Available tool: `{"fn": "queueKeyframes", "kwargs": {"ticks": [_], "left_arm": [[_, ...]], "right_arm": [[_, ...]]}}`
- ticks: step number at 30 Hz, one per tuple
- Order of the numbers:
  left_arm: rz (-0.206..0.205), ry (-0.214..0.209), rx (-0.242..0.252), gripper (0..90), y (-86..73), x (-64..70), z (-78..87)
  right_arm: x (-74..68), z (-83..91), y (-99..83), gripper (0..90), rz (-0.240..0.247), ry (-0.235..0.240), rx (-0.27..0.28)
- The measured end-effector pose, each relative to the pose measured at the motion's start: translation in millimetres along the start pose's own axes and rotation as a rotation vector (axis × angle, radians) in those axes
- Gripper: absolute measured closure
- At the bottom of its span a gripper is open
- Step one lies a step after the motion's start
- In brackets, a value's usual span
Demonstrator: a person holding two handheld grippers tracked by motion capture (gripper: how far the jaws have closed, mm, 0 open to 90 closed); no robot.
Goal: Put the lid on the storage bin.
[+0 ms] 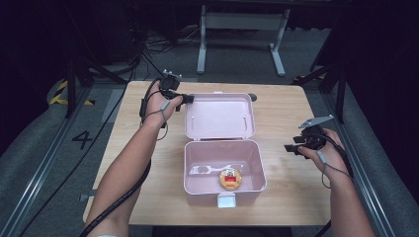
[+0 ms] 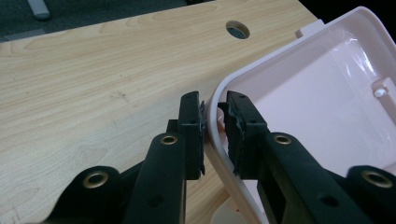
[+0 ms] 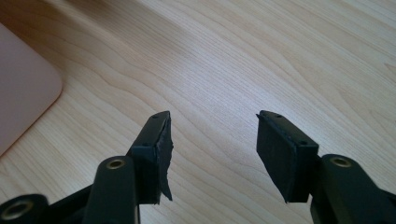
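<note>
Pink storage box [image 1: 225, 170] mid-table, open; lid [image 1: 220, 114] laid flat toward 12 o'clock, long axis running 9 to 3. Left gripper [image 2: 214, 116] pinches the lid rim at its 9 o'clock corner. Right gripper [image 3: 212, 140] released, jaws apart over bare wooden table [image 3: 261, 60] at 3 o'clock of box. Round red-gold item [image 1: 230, 178] lies inside

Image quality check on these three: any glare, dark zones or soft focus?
High view: the room around the table is nearly black, and glare streaks the floor of the pink box. Left gripper view: the lid rim is sharp, with a soft sheen on the lid's inside; the left gripper bodies blur at the bottom edge. Right gripper view: evenly lit wood, no glare.
</note>
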State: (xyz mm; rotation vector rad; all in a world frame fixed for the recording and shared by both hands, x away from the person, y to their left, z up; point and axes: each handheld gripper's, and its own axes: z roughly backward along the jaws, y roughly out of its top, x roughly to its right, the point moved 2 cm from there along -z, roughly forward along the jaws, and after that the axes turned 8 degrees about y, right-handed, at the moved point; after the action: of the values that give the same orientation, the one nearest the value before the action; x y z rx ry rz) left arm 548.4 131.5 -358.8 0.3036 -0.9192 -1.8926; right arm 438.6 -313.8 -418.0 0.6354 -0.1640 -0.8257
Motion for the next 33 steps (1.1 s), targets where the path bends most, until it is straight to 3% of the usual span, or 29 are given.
{"fn": "queueKeyframes", "kwargs": {"ticks": [8,10,13,17,25,33], "left_arm": [[-0.022,-0.004,0.025,77.7,6.3,2.7,11.1],[-0.024,-0.006,0.031,77.8,7.8,4.0,13.9],[-0.036,-0.007,0.039,77.9,10.0,5.7,18.3],[-0.051,-0.005,0.053,78.1,11.9,7.9,23.6],[-0.085,-0.012,0.086,78.1,14.1,12.5,36.7],[-0.120,-0.012,0.140,78.0,11.9,19.4,58.7]], "right_arm": [[-2.2,0.8,1.0,47.2,0.002,0.004,0.001],[-5.4,2.4,2.4,48.1,-0.001,0.029,0.006],[-14.6,7.0,7.0,50.9,-0.014,0.073,0.037],[-28.8,12.8,12.9,55.6,-0.015,0.099,0.039],[-46.2,17.2,19.2,60.5,0.006,0.133,0.029],[-59.1,27.8,24.2,67.8,-0.010,0.173,0.041]]}}
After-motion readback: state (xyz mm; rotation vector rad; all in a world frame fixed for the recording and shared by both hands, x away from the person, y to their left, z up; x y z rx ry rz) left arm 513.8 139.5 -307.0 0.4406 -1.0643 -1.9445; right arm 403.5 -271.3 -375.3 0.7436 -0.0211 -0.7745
